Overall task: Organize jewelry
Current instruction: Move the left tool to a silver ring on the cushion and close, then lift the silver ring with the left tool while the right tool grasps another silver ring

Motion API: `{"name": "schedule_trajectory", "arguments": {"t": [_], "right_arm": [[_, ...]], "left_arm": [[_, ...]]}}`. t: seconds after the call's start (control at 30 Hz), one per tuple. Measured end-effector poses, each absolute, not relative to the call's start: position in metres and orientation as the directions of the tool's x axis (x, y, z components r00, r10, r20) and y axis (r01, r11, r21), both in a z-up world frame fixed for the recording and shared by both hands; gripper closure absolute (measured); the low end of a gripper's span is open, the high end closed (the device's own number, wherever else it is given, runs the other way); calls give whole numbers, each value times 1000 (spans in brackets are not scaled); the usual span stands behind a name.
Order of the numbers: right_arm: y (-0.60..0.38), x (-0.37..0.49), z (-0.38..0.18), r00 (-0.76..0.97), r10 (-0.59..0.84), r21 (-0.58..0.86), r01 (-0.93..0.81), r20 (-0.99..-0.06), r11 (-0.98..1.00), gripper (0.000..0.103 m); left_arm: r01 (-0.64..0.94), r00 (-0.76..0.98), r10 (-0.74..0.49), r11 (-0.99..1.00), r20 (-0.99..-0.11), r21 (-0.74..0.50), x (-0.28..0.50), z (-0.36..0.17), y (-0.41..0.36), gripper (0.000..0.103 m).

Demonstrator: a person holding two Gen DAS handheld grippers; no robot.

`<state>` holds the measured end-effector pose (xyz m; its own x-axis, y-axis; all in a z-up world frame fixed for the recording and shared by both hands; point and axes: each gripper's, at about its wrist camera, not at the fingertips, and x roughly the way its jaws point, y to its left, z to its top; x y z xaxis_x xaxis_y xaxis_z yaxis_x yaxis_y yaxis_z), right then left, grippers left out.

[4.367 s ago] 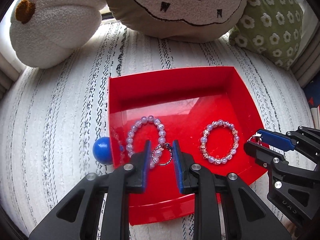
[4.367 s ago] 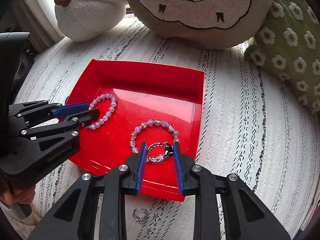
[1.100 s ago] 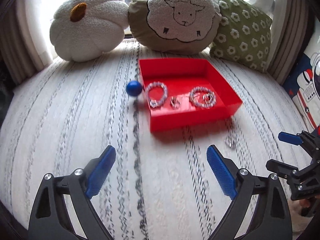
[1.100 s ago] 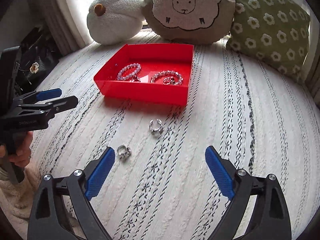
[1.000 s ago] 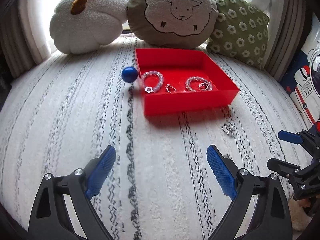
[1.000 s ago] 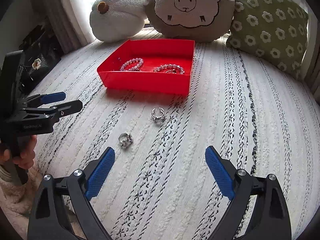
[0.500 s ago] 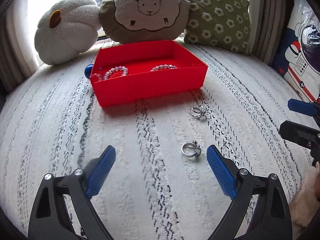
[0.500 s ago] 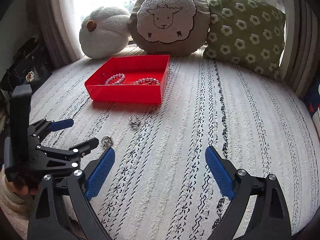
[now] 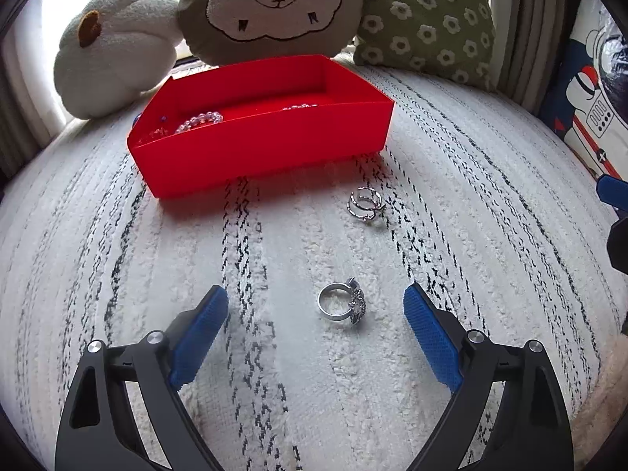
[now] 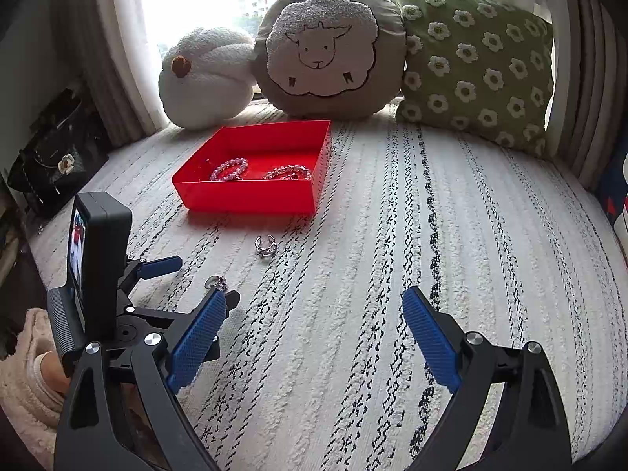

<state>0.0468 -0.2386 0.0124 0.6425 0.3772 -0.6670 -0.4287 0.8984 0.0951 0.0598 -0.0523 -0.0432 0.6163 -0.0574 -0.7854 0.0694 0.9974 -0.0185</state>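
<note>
A silver ring with a stone (image 9: 342, 306) lies on the white rug between the wide-open fingers of my left gripper (image 9: 316, 314), nearer the right finger. It also shows in the right wrist view (image 10: 216, 282). A second silver open ring (image 9: 366, 204) (image 10: 265, 247) lies farther on, near the red tray (image 9: 259, 145) (image 10: 251, 196). The tray holds beaded bracelets (image 10: 229, 168) (image 10: 288, 172). My right gripper (image 10: 314, 325) is open and empty, low over the rug, to the right of the left gripper (image 10: 188, 278).
A white pumpkin cushion (image 10: 204, 78), a sheep cushion (image 10: 325, 51) and a green flowered cushion (image 10: 475, 62) line the back by the window. A black bag (image 10: 51, 157) sits at the left. An astronaut print cushion (image 9: 588, 98) is at the right.
Both grippers, earlier shut on small rings in the tray, opened and pulled back. My left gripper has since moved forward and down so the stone ring lies between its fingers.
</note>
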Motion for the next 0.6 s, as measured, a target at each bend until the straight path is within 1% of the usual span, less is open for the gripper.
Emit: {"name": "schedule_trajectory", "arguments": {"t": [0.07,0.13,0.2,0.23,0.27,0.3,0.33,0.43,0.53,0.6], "right_arm": [[-238,47,12,640,377,95,-430,-670,898,13],[-238,47,12,636,379,99,-430,-672,897,13],[-238,48,11,634,380,102,-430,-674,897,13],[-239,47,11,633,379,101,-430,-674,897,13],[-238,47,11,633,379,101,-430,-675,897,13],[-238,47,11,633,380,101,-431,-674,897,13],[-238,47,11,634,381,101,-431,-674,897,13],[-238,47,11,633,380,100,-432,-675,897,13],[-238,47,10,631,378,100,-430,-678,897,13],[-238,48,9,630,376,100,-428,-680,898,13]], "left_arm": [[60,619,-42,998,-784,-6,60,-43,-52,28],[53,621,-40,999,-783,-9,60,-43,-50,29],[47,626,-34,999,-779,-7,60,-43,-49,34],[46,628,-34,999,-778,-7,59,-43,-49,35],[44,631,-32,999,-775,-6,59,-42,-48,38],[41,635,-29,999,-772,-3,58,-42,-48,45],[43,636,-28,999,-771,0,58,-42,-48,48],[52,636,-29,999,-771,6,57,-41,-49,53],[66,641,-22,997,-767,27,54,-41,-53,62],[85,637,-38,996,-770,21,53,-40,-54,72]]}}
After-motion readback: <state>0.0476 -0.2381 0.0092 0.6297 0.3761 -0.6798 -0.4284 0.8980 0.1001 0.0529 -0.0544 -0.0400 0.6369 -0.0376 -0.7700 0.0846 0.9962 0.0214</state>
